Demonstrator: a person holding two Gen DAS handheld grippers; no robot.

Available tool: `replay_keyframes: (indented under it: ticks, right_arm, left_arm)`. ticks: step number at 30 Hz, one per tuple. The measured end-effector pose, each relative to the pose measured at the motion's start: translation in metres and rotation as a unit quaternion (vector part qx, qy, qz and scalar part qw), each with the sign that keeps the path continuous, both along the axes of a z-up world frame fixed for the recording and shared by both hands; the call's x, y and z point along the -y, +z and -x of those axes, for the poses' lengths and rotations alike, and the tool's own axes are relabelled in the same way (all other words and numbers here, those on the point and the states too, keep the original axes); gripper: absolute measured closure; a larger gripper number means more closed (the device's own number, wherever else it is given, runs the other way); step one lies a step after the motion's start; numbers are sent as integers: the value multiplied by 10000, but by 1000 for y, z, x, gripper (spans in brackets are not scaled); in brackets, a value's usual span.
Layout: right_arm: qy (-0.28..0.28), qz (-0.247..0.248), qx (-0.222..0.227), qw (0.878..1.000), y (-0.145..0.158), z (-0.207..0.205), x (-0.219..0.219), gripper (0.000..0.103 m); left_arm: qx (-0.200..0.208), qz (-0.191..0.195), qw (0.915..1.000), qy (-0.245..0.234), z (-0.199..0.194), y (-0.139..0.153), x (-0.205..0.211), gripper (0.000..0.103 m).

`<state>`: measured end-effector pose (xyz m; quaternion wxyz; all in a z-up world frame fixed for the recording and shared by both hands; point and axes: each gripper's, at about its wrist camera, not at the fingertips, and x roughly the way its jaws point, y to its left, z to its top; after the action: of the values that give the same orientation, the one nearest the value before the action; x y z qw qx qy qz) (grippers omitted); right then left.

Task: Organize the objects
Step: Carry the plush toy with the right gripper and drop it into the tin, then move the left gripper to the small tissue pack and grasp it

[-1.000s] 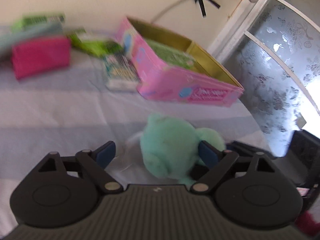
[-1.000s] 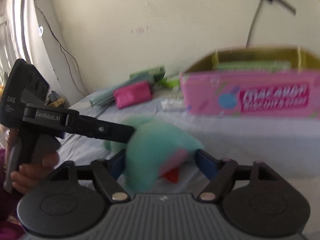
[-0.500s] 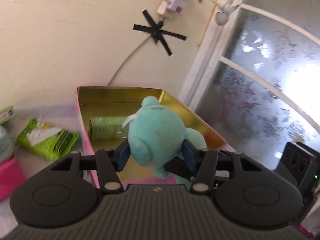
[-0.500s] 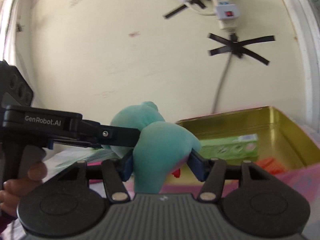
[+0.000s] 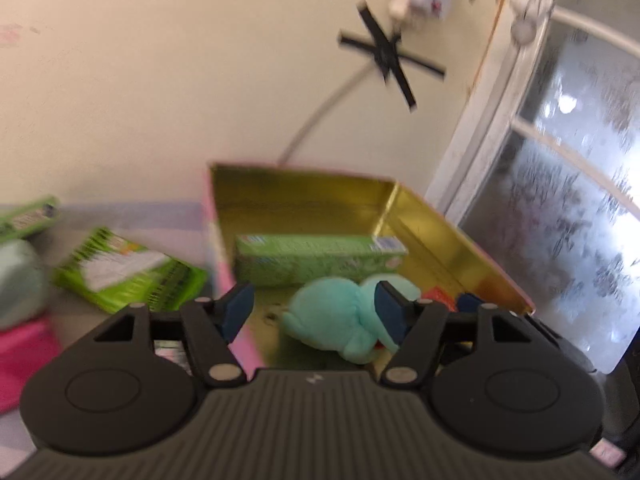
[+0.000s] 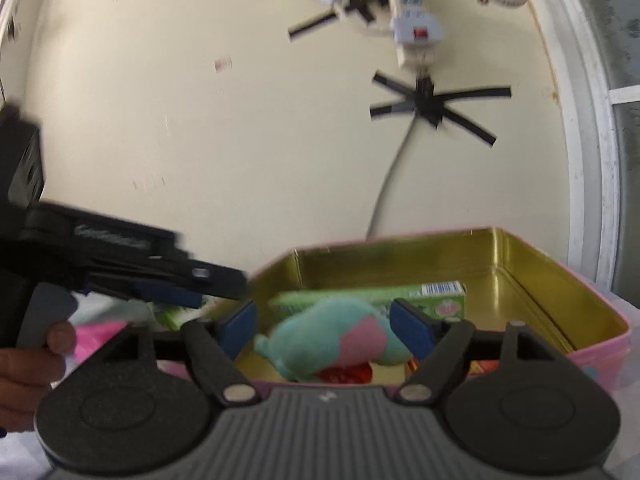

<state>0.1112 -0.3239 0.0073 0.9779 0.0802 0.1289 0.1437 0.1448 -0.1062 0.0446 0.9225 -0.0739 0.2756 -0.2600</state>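
Teal plush toy (image 5: 340,320) lies sideways in the pink tin (image 6: 520,248), both grippers' fingers (image 5: 238,308) spread.

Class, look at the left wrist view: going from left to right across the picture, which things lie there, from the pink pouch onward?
Pink pouch → green packet → pink wall of the tin → green carton inside the tin → teal plush toy → frosted window.
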Motion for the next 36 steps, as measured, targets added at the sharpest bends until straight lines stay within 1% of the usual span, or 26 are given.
replay_keyframes:
  ticks: [2, 5, 7, 9, 10, 12, 13, 14, 15, 16, 19, 22, 23, 27, 30, 33, 36]
  right_arm:
    - [192, -360, 53, 9992, 4, 12, 5, 27]
    - [562, -683, -102, 9960, 9, 27, 3, 27]
    - [752, -747, -232, 9941, 8, 39, -5, 27]
    - [942, -856, -326, 9913, 4, 51, -12, 26]
    - [1014, -925, -379, 9898, -1, 57, -15, 26]
    - [1078, -1012, -561, 9874, -12, 65, -23, 25]
    - [1096, -1035, -673, 9863, -19, 66, -26, 25]
    - [1068, -982, -829, 9859, -24, 64, -30, 25]
    - [1039, -873, -860, 9870, -22, 62, -32, 26]
    - [1030, -878, -771, 9878, -21, 62, -32, 24]
    - [1090, -1030, -953, 9841, -25, 54, -29, 24]
    - [1142, -1307, -1000, 9797, -28, 52, -20, 24]
    - [1150, -1410, -1019, 9780, -29, 51, -17, 24]
    - [1158, -1794, -1156, 9701, -33, 47, -6, 23]
    - [1177, -2088, -1240, 9629, -36, 43, 3, 21]
    - [1206, -2366, -1357, 9545, -40, 38, 11, 21]
    - [1231, -2597, -1477, 9464, -44, 34, 16, 21]
  left_arm:
    - [131, -25, 9998, 133, 11, 4, -24, 33]
    - [155, -242, 9994, 193, 23, -1, -51, 33]
    - [156, -503, 9984, 190, 29, -10, -64, 29]
    - [183, -798, 9966, 121, 33, -21, -72, 29]
    - [197, -927, 9955, 32, 33, -26, -72, 28]
    - [265, -1230, 9920, -99, 33, -38, -72, 22]
    - [301, -1347, 9903, -140, 32, -42, -73, 22]
    - [316, -1449, 9888, -197, 31, -46, -73, 22]
    - [298, -1508, 9878, -254, 27, -50, -72, 22]
    - [279, -1514, 9876, -307, 25, -53, -72, 22]
    - [311, -1393, 9887, -460, 17, -55, -70, 22]
    - [389, -1258, 9888, -704, 8, -56, -65, 21]
    - [427, -1248, 9879, -816, 4, -56, -62, 20]
    - [655, -1432, 9787, -1315, -8, -60, -51, 9]
    - [704, -1566, 9736, -1501, -22, -62, -48, 5]
    - [507, -1363, 9749, -1685, -42, -62, -52, 2]
    - [205, -900, 9787, -1836, -60, -64, -62, 2]
